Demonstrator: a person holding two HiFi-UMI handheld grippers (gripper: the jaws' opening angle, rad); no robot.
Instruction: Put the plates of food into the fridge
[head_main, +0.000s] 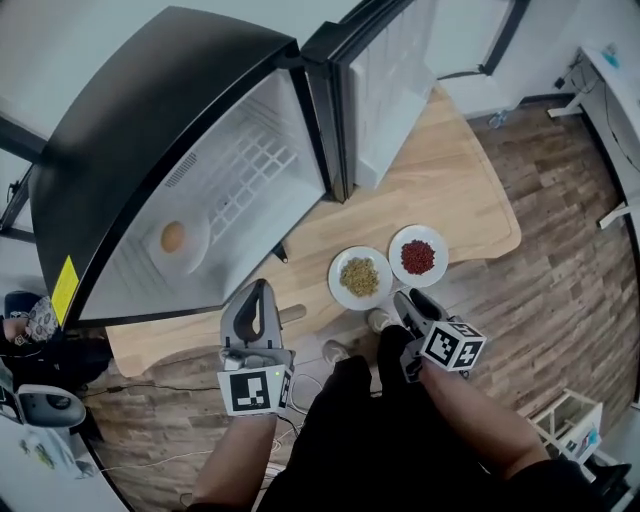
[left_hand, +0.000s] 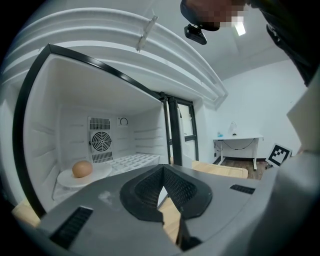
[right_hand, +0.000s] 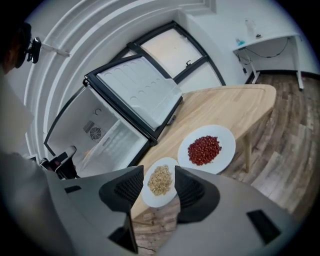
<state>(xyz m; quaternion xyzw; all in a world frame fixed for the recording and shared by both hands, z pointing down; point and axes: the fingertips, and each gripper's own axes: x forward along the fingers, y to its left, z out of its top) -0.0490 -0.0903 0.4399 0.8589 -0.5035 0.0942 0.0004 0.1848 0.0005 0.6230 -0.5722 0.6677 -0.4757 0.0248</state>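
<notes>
- On the light wooden surface (head_main: 450, 190), at about 10 o'clock in the head view, sits a small black fridge with a white interior (head_main: 120, 110), its door (head_main: 385, 80) swung wide toward 1 o'clock.
- Inside the fridge, a round white plate (head_main: 200, 225) lies on the floor of the compartment and carries a single brown egg (head_main: 173, 237). The left gripper view shows the same plate (left_hand: 65, 179) and egg (left_hand: 82, 169) at 8 o'clock, in front of the rear fan grille.
- Two more round white plates rest on the surface outside the fridge, just beside each other. One holds pale yellowish grains (head_main: 340, 290). The other, at 2 o'clock from it, holds dark red beans (head_main: 400, 240).
- The left tongs (head_main: 262, 290) point toward the fridge opening. Their own view shows the left tongs (left_hand: 162, 172) with the tips together and nothing between them.
- The right tongs (head_main: 412, 298) hover at 5 o'clock from the grain plate. In the right gripper view the right tongs (right_hand: 159, 172) stand wide apart.
- The grain plate (right_hand: 160, 201) shows in that gap but lies beyond the tips, untouched. The bean plate (right_hand: 225, 137) lies at 2 o'clock.
</notes>
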